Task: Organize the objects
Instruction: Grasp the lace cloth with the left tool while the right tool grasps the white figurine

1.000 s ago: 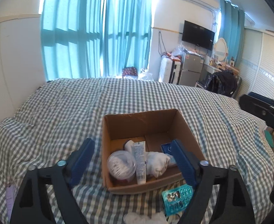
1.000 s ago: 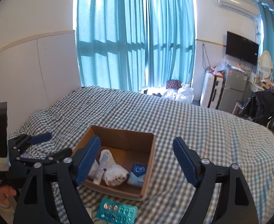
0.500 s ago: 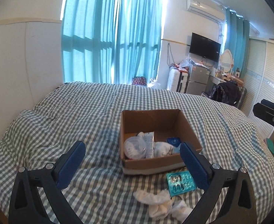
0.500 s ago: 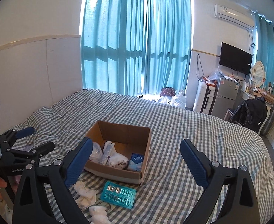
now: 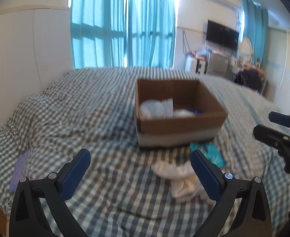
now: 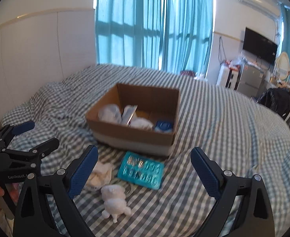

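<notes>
An open cardboard box (image 5: 180,126) (image 6: 133,136) stands on the checked bed. It holds a clear round container (image 6: 109,113), a white tube (image 6: 130,112), a white cloth (image 6: 142,123) and a blue item (image 6: 163,126). In front of the box lie a teal blister pack (image 6: 141,169) (image 5: 209,153) and white crumpled cloths (image 6: 114,199) (image 5: 176,174). My left gripper (image 5: 140,175) is open and empty, near the cloths. My right gripper (image 6: 144,173) is open and empty, above the blister pack. Each gripper also shows in the other view (image 6: 16,144) (image 5: 275,126).
The checked bedcover (image 6: 224,130) spreads all around the box. A white headboard wall (image 6: 36,45) is on the left, teal curtains (image 6: 154,23) behind. A TV, fridge and black bag (image 6: 275,100) stand at the far right. A purple item (image 5: 19,169) lies at the bed's left edge.
Both grippers have pulled back and down from the box, so the items in front of it show more. Both stay open and empty.
</notes>
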Demonstrator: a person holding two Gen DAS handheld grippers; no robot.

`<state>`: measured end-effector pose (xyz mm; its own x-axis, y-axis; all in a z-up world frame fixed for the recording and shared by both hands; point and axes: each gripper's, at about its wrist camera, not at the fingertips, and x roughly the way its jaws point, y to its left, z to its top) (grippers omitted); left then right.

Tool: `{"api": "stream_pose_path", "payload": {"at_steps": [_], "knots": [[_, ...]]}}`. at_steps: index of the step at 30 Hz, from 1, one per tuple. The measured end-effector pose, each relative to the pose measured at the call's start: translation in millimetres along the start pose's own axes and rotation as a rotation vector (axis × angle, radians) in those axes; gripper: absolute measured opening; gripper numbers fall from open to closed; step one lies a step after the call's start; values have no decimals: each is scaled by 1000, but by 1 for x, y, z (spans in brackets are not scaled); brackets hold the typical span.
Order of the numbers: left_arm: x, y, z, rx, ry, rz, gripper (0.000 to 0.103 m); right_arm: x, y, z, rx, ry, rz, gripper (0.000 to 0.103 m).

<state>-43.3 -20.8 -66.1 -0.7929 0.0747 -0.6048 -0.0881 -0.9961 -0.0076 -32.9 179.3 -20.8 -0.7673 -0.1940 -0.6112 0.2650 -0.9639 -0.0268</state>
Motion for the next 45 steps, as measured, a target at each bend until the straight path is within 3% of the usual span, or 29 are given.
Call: {"api": "stream_pose_path", "payload": {"at_steps": [7,16,20,26,31,36,40,42,43,44,45], "knots": [[29,-5,-31,2,87,-10,103,53,21,-48,-10,184,39,92],[47,5,-44,-19,138,9,103,84,34,-74,-35,298,104,68],[49,0,-45,2,148,6,103,93,39,-82,-40,338,167,49],[53,-12,-44,27,166,-17,103,78,32,-74,-28,293,175,49],[62,-32,-45,43,199,-55,103,65,1,-65,20,242,99,49],[76,-58,-44,97,201,-89,103,67,-21,-69,43,245,37,49],[89,-66,-43,117,199,-97,103,74,-23,-71,40,256,46,49],[97,-64,-44,107,225,-110,93,75,-22,-72,35,258,51,49],[100,-63,-44,102,246,-115,79,76,-21,-73,36,258,51,49],[103,-61,-45,95,266,-129,73,76,-22,-73,39,257,52,49],[103,-59,-46,77,277,-156,70,77,-22,-73,39,258,50,49]]}}
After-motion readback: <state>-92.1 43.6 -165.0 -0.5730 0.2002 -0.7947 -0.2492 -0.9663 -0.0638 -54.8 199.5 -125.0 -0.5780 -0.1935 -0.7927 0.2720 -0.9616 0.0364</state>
